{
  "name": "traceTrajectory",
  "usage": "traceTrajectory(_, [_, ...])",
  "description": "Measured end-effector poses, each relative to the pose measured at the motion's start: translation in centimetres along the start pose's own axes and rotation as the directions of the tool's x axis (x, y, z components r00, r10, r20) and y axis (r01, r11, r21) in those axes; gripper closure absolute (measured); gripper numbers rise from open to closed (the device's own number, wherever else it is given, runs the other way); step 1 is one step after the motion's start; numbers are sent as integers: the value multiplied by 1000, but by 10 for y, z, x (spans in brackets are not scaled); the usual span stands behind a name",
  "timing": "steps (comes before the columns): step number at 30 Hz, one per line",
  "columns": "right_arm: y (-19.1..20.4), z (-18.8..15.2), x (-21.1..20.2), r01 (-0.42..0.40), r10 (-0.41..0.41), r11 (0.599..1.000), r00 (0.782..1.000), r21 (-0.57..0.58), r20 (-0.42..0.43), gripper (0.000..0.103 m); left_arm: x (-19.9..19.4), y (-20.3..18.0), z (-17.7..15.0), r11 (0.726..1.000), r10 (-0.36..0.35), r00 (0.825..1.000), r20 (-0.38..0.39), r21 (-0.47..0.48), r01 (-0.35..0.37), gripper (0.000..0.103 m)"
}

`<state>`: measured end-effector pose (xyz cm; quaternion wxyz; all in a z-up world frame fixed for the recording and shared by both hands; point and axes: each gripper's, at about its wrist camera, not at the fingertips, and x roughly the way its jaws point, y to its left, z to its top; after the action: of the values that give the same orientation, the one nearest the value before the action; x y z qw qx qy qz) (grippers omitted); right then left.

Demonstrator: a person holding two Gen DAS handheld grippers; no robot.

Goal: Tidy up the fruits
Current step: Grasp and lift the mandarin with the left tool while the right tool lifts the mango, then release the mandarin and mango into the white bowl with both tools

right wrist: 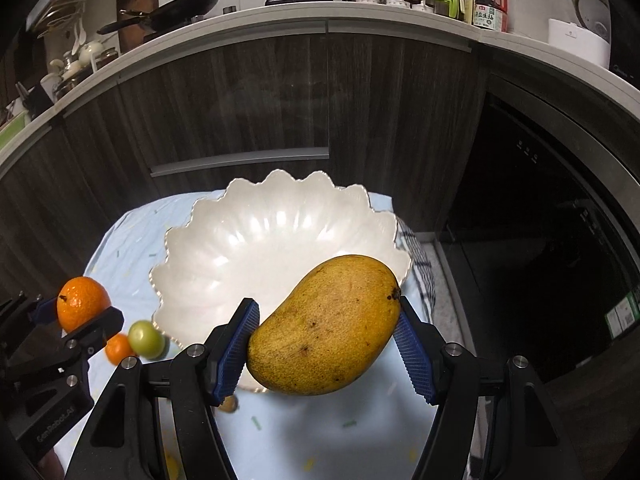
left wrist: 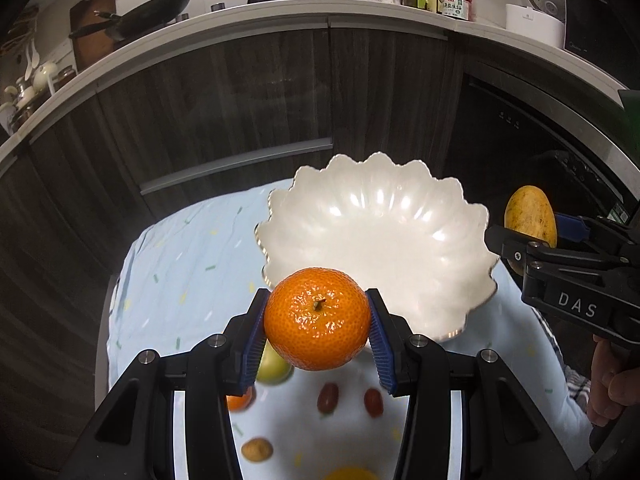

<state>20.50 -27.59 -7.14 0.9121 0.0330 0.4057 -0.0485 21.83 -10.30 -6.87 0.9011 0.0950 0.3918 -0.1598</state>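
Carrying toward the bowl (left wrist: 400,216): tangerine (left wrist: 317,318) clamped in left claw (left wrist: 317,332), mango (right wrist: 326,326) in right claw (right wrist: 326,344); low release was advised.

light: dim kitchen, bright cloth | glare: white bowl (left wrist: 376,216) | edges: fisheye-bent, dark | blur: small fruit below
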Motion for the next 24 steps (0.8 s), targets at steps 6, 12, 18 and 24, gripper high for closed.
traceTrajectory(6, [-6, 11, 18, 0, 0, 1000, 1000, -7, -6, 35, 22, -4, 14, 1000, -15, 1000, -21, 0, 15, 57])
traceTrajectory(12, [-9, 20, 39, -5, 4, 1000, 999, -28, -35, 35, 45, -7, 23, 1000, -24, 999, -36, -1, 24, 57])
traceTrajectory(18, [-11, 23, 61, -18, 16, 999, 998, -34, -69, 35, 68, -10, 26, 999, -37, 997, -69, -4, 36, 57])
traceTrajectory(24, [-13, 22, 77, -22, 20, 999, 994, -27, -104, 35, 82, -9, 23, 999, -41, 994, -99, -15, 40, 57])
